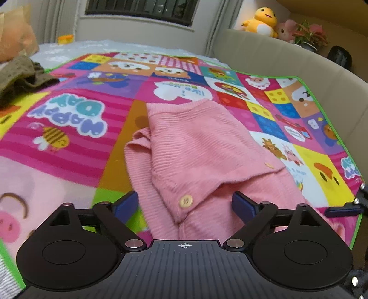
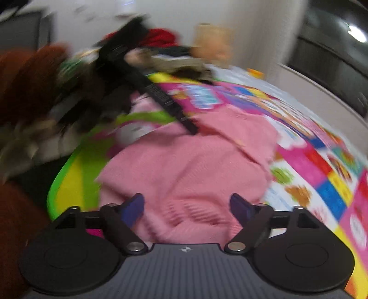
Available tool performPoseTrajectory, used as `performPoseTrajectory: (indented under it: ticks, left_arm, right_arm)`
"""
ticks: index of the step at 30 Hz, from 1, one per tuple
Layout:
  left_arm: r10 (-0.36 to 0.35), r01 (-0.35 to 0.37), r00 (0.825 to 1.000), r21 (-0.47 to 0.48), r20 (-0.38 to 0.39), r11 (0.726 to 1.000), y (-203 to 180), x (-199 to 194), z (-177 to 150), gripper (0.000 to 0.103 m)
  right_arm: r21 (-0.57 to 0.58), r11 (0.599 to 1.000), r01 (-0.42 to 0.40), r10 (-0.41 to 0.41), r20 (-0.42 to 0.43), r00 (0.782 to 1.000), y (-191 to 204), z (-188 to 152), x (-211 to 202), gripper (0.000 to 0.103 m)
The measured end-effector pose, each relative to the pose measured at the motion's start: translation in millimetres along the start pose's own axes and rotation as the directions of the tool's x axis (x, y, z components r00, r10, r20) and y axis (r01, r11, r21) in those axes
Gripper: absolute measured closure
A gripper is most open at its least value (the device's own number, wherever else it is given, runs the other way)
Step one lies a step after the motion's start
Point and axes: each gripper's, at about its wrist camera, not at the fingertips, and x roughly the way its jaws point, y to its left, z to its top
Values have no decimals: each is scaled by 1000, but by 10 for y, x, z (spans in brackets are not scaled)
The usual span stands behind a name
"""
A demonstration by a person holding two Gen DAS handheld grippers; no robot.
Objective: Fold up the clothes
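A pink ribbed knit cardigan [image 1: 197,147] with pale buttons lies partly folded on a colourful cartoon play mat [image 1: 69,128]. My left gripper [image 1: 184,204] is open just above its near edge, fingers either side of a button. In the blurred right wrist view the cardigan [image 2: 184,165] lies in front of my right gripper [image 2: 187,207], which is open over its near edge. The left gripper's body [image 2: 161,96] reaches in over the far side of the cardigan. The tip of the right gripper [image 1: 345,209] shows at the mat's right edge.
A heap of olive clothing [image 1: 20,76] lies at the mat's far left. A beige padded headboard [image 1: 299,69] runs along the right, with plush toys [image 1: 262,20] behind it. In the right wrist view a pile of dark and red clothes [image 2: 138,53] lies beyond the mat [image 2: 322,174].
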Motion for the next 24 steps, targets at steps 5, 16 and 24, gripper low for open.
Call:
performPoseTrajectory:
  ticks: [5,16,24]
  left_arm:
    - [8,-11,999,68,32,998,-30,-351,-184,4]
    - [-20,12,999,266,26,964,-318,-796,-448,0]
    - [19,-12,1000,541,-7,841,-748,-496,-777,0]
  right_arm:
    - [-238,971,16,-27,-44,999,326,-119,214,18]
    - [370,926,-75,78,8,997,-580,182,362,50]
    - [316,947,-60,70,-19,997,-414,99,311,45]
